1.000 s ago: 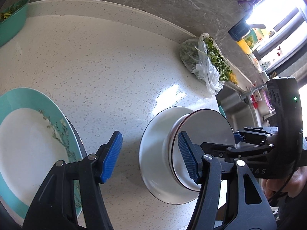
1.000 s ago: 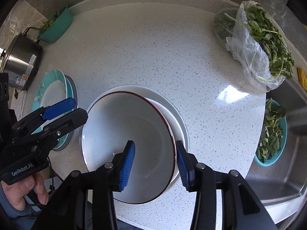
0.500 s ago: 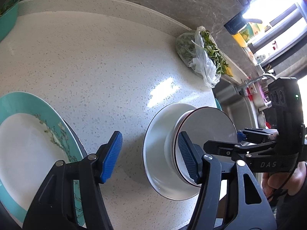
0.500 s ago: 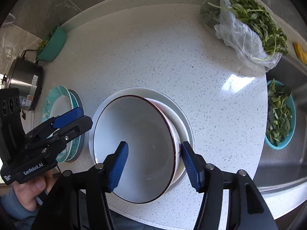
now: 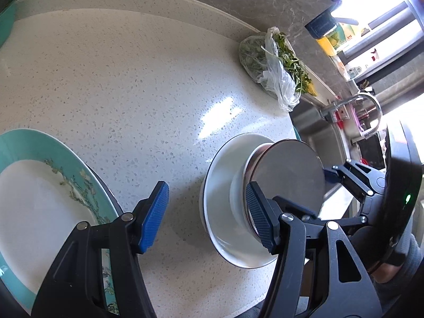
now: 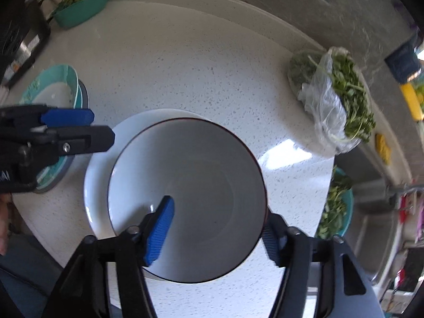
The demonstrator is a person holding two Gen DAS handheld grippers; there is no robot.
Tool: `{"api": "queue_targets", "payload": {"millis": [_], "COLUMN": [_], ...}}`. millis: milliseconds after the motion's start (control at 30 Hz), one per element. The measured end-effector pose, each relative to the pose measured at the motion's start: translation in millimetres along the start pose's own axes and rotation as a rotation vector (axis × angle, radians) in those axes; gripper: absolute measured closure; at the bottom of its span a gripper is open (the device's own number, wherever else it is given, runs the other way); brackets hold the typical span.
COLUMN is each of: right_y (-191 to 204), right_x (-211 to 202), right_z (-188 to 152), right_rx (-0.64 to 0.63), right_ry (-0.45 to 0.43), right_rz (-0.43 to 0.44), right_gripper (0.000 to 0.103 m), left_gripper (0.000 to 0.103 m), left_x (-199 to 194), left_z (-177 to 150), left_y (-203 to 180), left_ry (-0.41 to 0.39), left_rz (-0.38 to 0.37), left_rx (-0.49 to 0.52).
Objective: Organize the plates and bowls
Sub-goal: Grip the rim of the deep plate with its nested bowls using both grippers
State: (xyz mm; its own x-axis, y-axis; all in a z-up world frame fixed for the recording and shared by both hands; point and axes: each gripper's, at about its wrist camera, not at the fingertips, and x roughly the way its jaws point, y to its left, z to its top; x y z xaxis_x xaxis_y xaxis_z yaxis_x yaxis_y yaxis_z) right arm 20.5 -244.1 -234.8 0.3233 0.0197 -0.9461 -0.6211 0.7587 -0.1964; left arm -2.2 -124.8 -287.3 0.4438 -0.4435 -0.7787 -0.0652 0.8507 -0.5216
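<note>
A white bowl (image 6: 190, 185) with a dark red rim sits in a wider white dish (image 6: 98, 175) on the speckled counter. My right gripper (image 6: 216, 214) points down over it and its jaws are opening. One pad is inside the bowl, the other is outside the rim, and neither presses on it. My left gripper (image 5: 206, 193) hangs open over bare counter, with nothing between its fingers. It is between the white bowl (image 5: 288, 175) and a teal-rimmed plate (image 5: 39, 193). That teal plate (image 6: 53, 90) lies on a dark plate (image 6: 84, 92).
A plastic bag of greens (image 6: 336, 106) lies at the back right. A teal basket of greens (image 6: 79, 13) and a metal pot (image 6: 21, 39) stand at the back left. The sink, its faucet (image 5: 365, 103) and a teal colander of greens (image 6: 336, 206) are to the right.
My right gripper's jaws have spread wider around the bowl's rim and the gripper has shifted sideways and rolled. The bowl stays in the white dish. The left gripper has barely moved.
</note>
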Motion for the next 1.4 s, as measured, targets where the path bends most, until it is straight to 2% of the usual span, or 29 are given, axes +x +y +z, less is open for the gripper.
{"api": "queue_targets", "payload": {"millis": [100,233,400,533,667,733,800,833,867,967,1100,1233,1400], "right_y": [-0.3,-18.2,-22.4,-47.5,-100.6,-132.8,-152.6,-159.0,-162.0,-157.2,-140.4,-124.7,-113.6], "right_x": [4.0,1.9,-0.2,-7.1,-21.7,-16.5,-2.9,3.8,8.1,20.3,32.0,33.2,40.1], "right_z": [-2.5,-1.7,0.0,-0.4,-2.6,-4.2,-7.5,-9.9,-11.0,-14.3,-21.5,-22.5,-19.0], "right_rx": [0.001,0.079,0.034,0.046,0.113,0.133,0.138,0.144,0.145,0.111,0.085,0.040,-0.003], "right_ry": [0.006,-0.013,-0.048,-0.080,-0.172,-0.192,-0.162,-0.143,-0.132,-0.094,-0.071,-0.062,-0.035], "right_rz": [0.024,0.127,0.211,0.380,0.548,0.546,0.509,0.518,0.530,0.552,0.588,0.588,0.573], "right_gripper": [0.031,0.029,0.026,0.028,0.028,0.030,0.043,0.049,0.051,0.054,0.054,0.054,0.054], "left_gripper": [0.044,0.044,0.044,0.044,0.044,0.044,0.044,0.044,0.044,0.044,0.044,0.044,0.044], "left_x": [-4.2,-10.2,-19.0,-31.6,-37.4,-32.8,-24.5,-21.3,-18.7,-9.5,1.4,6.2,21.2], "left_z": [0.8,-1.5,-10.8,-27.3,-58.8,-73.7,-86.6,-90.8,-94.3,-98.4,-104.9,-113.0,-107.0], "left_y": [0.7,1.5,1.2,-2.1,-21.5,-32.6,-44.4,-49.6,-55.4,-68.1,-65.5,-60.0,-51.7], "left_ry": [-0.012,-0.029,-0.061,-0.115,-0.163,-0.159,-0.145,-0.138,-0.136,-0.129,-0.111,-0.117,-0.112], "left_rz": [-0.007,0.000,0.076,0.162,0.256,0.302,0.318,0.326,0.344,0.395,0.437,0.439,0.440], "left_rx": [0.000,-0.013,-0.048,-0.102,-0.175,-0.190,-0.216,-0.214,-0.206,-0.183,-0.218,-0.258,-0.259]}}
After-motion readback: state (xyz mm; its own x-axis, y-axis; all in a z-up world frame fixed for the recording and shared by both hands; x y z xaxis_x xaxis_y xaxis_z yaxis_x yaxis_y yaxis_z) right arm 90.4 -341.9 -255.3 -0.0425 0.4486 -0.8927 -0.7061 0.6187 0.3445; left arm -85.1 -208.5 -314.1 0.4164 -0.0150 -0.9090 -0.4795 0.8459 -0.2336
